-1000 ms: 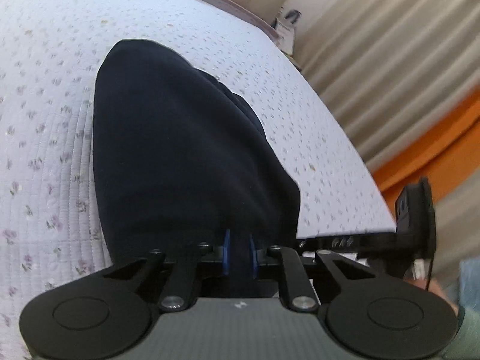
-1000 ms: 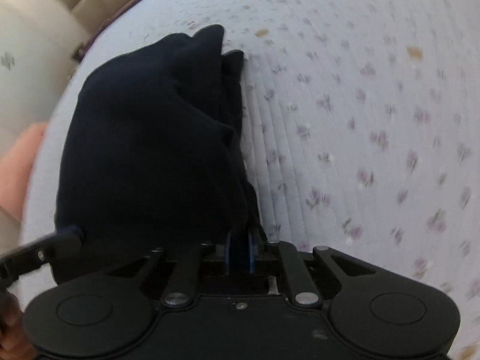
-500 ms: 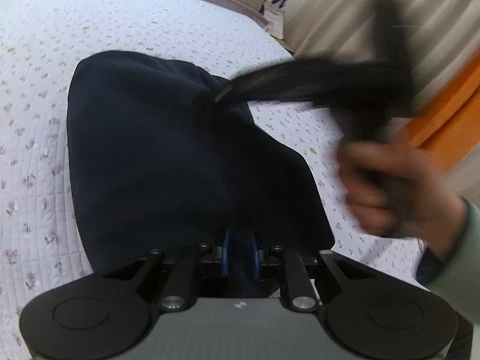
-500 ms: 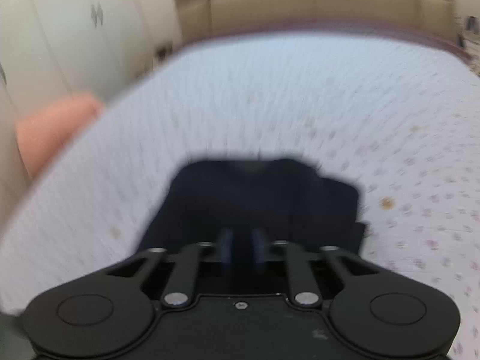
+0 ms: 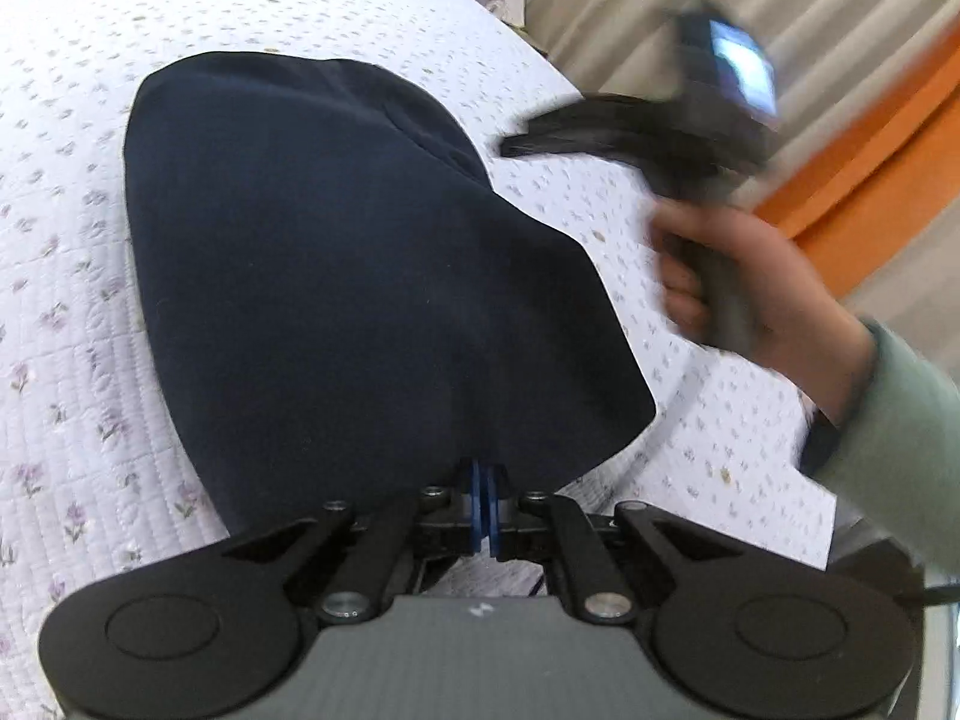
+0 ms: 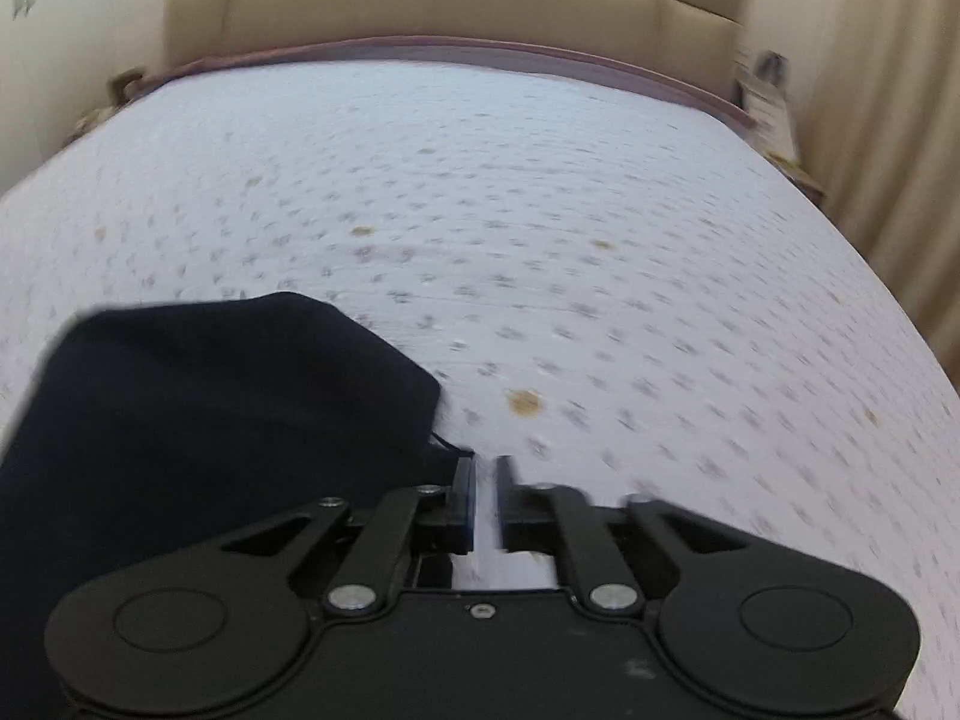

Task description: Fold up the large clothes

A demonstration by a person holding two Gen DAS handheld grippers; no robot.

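A dark navy garment (image 5: pixel 336 264) lies folded on the white flowered bedspread (image 5: pixel 72 276). My left gripper (image 5: pixel 487 480) is shut at the garment's near edge, pinching the cloth between its blue pads. In the right wrist view the garment (image 6: pixel 198 408) lies at lower left. My right gripper (image 6: pixel 486 468) is slightly open and empty, just right of the garment's corner, over the bedspread (image 6: pixel 600 276). The right gripper (image 5: pixel 672 132), blurred in the left wrist view, is held in a hand above the bed to the right of the garment.
A beige padded headboard (image 6: pixel 456 6) stands at the far end of the bed. Beige curtains (image 5: pixel 750 18) and an orange band (image 5: pixel 870 168) are on the right. A small nightstand with items (image 6: pixel 768 102) sits by the bed's far right corner.
My right gripper has let go of the garment and swung away to the right of it. The garment now lies flatter. My left gripper keeps its hold at the near edge.
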